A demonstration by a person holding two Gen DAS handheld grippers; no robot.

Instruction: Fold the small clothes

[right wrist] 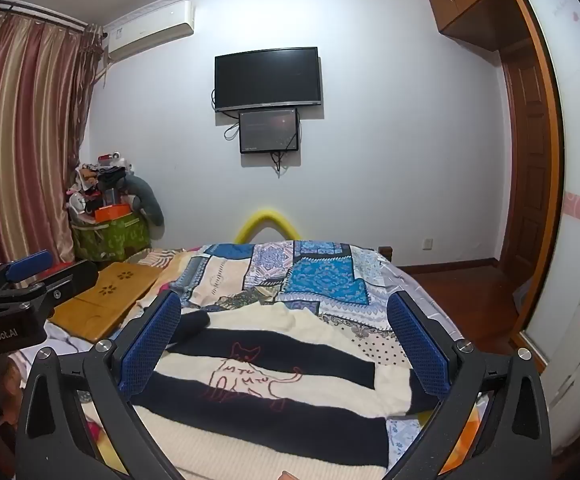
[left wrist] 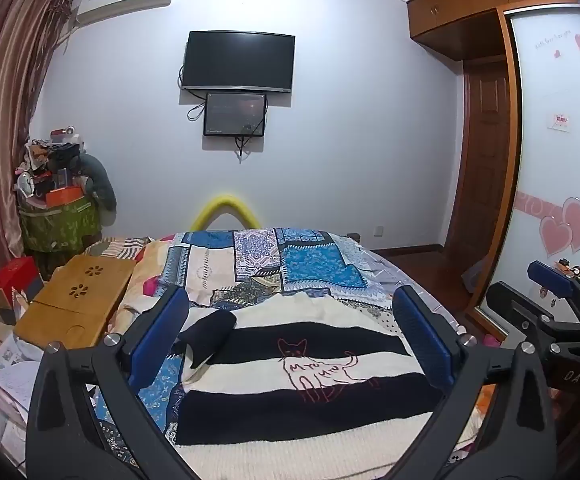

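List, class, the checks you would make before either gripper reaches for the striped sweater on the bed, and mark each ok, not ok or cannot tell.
1. Left gripper open, holding nothing: ok.
2. Right gripper open, holding nothing: ok.
3. Striped sweater lies spread on the patchwork quilt, cat drawing up: ok.
4. Left sleeve flat: not ok, already doubled over the body.
5. Near hem in view: cannot tell, hidden below both views.
6. Wooden lap desk off the sweater: ok.
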